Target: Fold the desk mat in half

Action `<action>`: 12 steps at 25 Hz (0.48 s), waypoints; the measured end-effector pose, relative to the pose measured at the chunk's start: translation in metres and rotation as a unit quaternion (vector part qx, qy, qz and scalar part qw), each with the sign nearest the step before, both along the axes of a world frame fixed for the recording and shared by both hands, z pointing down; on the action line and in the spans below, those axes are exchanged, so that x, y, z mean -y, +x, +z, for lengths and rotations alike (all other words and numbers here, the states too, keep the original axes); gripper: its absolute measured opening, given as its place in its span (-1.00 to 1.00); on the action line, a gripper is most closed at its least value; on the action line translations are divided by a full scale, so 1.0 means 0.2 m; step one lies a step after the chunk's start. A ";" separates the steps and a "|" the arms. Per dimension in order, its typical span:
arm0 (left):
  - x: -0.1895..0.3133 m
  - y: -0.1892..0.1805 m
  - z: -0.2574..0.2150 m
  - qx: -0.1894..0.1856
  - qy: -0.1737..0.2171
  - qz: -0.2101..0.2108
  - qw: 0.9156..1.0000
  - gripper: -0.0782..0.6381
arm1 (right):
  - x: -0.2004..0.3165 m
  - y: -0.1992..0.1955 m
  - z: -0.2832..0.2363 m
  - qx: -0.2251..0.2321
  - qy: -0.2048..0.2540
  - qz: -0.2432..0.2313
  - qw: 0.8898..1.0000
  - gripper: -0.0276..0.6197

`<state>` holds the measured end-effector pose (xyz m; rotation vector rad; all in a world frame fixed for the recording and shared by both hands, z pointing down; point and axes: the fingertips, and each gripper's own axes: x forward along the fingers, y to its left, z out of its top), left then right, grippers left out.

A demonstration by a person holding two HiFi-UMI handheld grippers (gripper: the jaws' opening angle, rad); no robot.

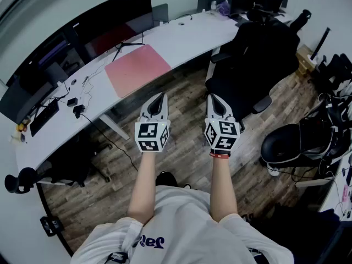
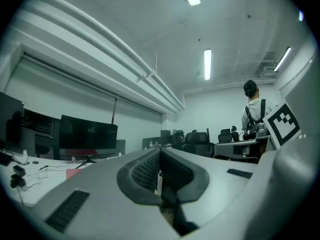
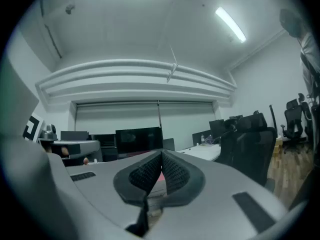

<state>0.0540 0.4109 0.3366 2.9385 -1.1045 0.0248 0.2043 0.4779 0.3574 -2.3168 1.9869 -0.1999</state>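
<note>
Pink desk mat [image 1: 137, 69] is lying flat along the front edge of the curved white tabletop [image 1: 187, 34], its long axis running parallel to that edge. Left gripper [image 1: 160, 97] and right gripper [image 1: 213, 98] are hovering level over the wooden floor [image 1: 181, 158], well apart from the mat, each with its jaws pressed together on nothing. The mat is sitting ahead and to the left of both grippers. The left gripper is standing nearer, so the reach is probably starting from that side.
</note>
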 end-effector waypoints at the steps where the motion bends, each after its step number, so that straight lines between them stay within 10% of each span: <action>1: 0.00 0.00 0.02 -0.001 -0.002 -0.001 1.000 -0.73 | 0.01 -0.01 0.01 0.002 0.000 -0.004 1.000 -0.87; 12: 0.40 -0.09 0.23 -0.008 -0.025 -0.037 0.999 -0.73 | 0.51 -0.21 0.16 0.042 -0.005 -0.078 0.996 -0.86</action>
